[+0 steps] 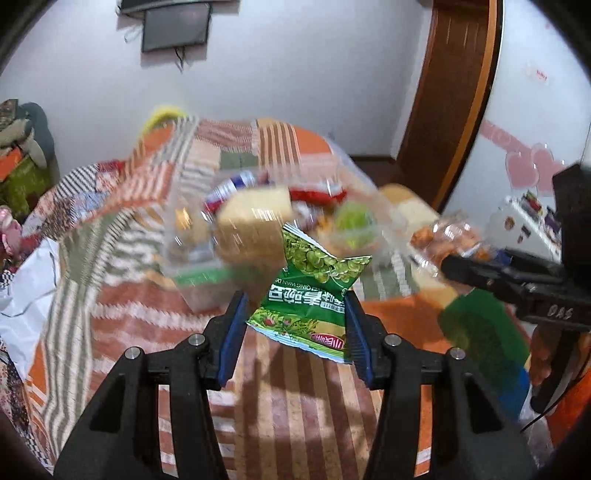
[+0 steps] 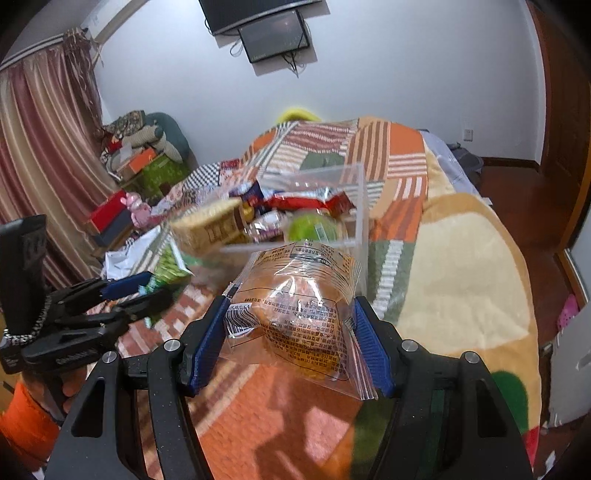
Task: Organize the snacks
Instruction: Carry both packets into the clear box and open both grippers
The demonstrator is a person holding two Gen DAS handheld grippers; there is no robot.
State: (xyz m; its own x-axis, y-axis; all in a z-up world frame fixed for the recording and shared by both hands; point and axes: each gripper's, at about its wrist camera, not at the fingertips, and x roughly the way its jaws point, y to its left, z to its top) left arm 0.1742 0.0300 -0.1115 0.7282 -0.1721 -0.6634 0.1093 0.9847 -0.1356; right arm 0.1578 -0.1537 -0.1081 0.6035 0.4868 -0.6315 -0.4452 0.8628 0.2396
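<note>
My left gripper (image 1: 293, 321) is shut on a green pea snack packet (image 1: 314, 291) and holds it above the bed, just short of a clear plastic box (image 1: 199, 258). My right gripper (image 2: 290, 339) is shut on a clear-wrapped bun packet (image 2: 295, 310), also held in front of the box (image 2: 354, 206). The box holds several snacks: a tan biscuit pack (image 2: 210, 225), red packets (image 2: 306, 201) and a green round one (image 2: 314, 227). The right gripper also shows at the right of the left wrist view (image 1: 454, 262), and the left gripper at the left of the right wrist view (image 2: 147, 288).
The box sits on a bed with a striped patchwork blanket (image 2: 399, 166). Boxes and clutter (image 2: 140, 166) stand by the curtain at the left. A wooden door (image 1: 450, 92) and floor lie beyond the bed's right side. A screen (image 2: 273, 35) hangs on the wall.
</note>
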